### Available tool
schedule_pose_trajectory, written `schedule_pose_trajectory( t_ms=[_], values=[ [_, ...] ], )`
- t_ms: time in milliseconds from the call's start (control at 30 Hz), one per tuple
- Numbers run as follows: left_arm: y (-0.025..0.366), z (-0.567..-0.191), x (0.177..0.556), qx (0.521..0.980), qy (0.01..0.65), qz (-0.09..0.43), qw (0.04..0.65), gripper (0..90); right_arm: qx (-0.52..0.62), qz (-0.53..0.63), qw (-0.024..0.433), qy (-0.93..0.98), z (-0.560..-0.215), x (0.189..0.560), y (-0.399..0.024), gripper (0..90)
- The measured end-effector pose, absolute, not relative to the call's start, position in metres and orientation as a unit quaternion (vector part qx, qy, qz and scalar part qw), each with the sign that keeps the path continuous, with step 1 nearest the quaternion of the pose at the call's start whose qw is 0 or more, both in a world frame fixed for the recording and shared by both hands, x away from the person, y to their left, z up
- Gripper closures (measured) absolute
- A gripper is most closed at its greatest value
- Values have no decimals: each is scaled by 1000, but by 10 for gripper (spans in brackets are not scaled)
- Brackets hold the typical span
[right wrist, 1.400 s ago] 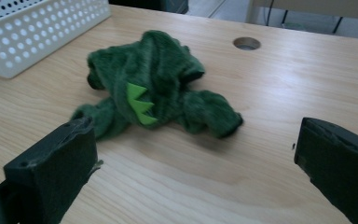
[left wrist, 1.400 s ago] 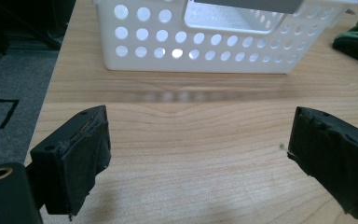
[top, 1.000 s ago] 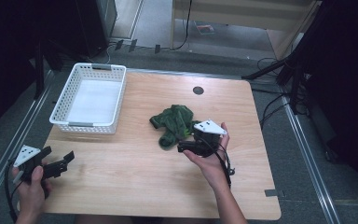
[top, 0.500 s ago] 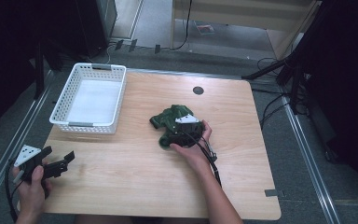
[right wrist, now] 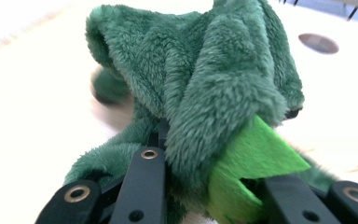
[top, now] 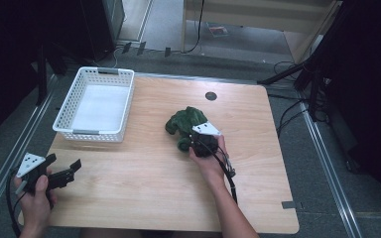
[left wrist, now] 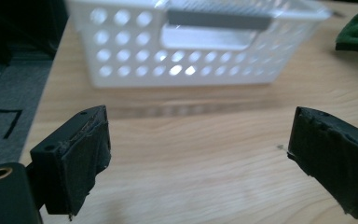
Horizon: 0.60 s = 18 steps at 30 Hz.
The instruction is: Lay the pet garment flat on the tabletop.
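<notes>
A green plush toy (top: 186, 121) lies a little right of the middle of the wooden table (top: 144, 188). My right gripper (top: 197, 144) is at the toy's near edge, and its jaws have just been closing. In the right gripper view the black jaws pinch the fur and a light-green felt piece of the plush toy (right wrist: 205, 84), so my right gripper (right wrist: 205, 184) is shut on it. My left gripper (top: 62, 174) hovers at the table's near left corner. Its jaws stand open with nothing between them, as the left gripper (left wrist: 198, 154) view shows.
A white perforated basket (top: 92, 133) stands at the far left of the table, and its wall (left wrist: 191, 65) lies just beyond my left jaws. A round cable hole (top: 211, 95) sits at the far edge. Bare wood fills the near half.
My right hand has moved left and away from the person, onto the plush toy, and its jaws have shut on the toy's near edge. The left hand has stayed put.
</notes>
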<state>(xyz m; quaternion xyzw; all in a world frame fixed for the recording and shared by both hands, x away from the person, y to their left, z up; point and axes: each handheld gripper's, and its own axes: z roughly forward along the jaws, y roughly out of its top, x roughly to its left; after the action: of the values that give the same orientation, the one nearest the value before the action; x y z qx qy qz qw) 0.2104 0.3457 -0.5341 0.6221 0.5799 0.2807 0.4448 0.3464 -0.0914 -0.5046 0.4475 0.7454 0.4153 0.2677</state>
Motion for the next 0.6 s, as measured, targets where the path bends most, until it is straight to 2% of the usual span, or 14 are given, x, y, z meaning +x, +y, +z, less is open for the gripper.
schedule_pose_trajectory(
  t_ms=[133,233,267,400,533,567,600],
  values=[
    [319,-512,210,636,552,278,462,57,445,435,267,736,-486,327,-96,771],
    [297,-498,208,649,525,276,476,57,440,437,268,737,-471,296,-101,767],
    [288,-493,207,654,516,274,481,57,440,437,268,737,-471,296,-101,767],
    [246,-473,206,677,467,262,504,56,442,430,254,745,-474,256,-105,764],
    [222,-463,210,685,446,256,516,57,443,428,247,748,-482,236,-102,757],
    [215,-461,213,686,440,254,520,56,449,426,239,748,-489,226,-99,692],
    [209,-460,215,688,436,252,522,56,449,426,239,748,-489,226,-99,692]
  ],
)
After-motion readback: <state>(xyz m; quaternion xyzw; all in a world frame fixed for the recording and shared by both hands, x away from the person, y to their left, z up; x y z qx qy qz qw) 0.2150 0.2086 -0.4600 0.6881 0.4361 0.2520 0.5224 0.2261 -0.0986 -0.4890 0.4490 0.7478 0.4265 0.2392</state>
